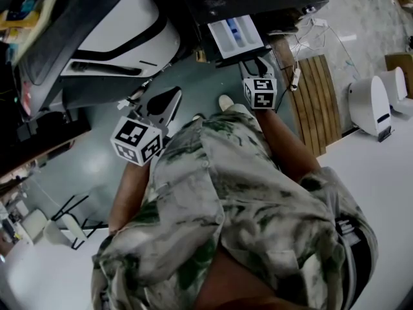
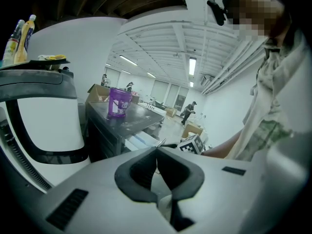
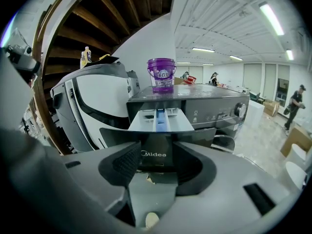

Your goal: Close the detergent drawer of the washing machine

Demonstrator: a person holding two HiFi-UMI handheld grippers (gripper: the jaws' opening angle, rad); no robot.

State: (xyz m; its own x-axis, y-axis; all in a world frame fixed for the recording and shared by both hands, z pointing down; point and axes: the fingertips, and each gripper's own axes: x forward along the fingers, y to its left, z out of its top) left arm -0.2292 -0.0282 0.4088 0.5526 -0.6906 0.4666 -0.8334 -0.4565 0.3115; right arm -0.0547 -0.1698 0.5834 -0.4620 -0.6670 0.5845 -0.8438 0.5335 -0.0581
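The task has hardly begun. The white plastic detergent drawer [image 3: 158,118], with its blue middle compartment, stands pulled far out of the dark grey front-loading washing machine [image 3: 219,108], its compartments open to view. A purple plastic bucket [image 3: 162,74] sits on the machine's top, at 12 o'clock from the drawer.

The right gripper [image 3: 156,152] faces the drawer head-on. Its jaws are spread apart and hold nothing, and the drawer's dark front panel [image 3: 155,162] shows in the gap between them. Whether they touch the panel I cannot tell. In the head view this gripper [image 1: 253,66] sits just at 6 o'clock of the drawer [image 1: 235,36].

The left gripper [image 2: 157,152] has its jaws clenched together on nothing. In the head view it hangs idle at 8 o'clock of the right one [image 1: 169,105].

What is left, as I judge it, is the whole push: pressing the panel straight in until it sits flush.
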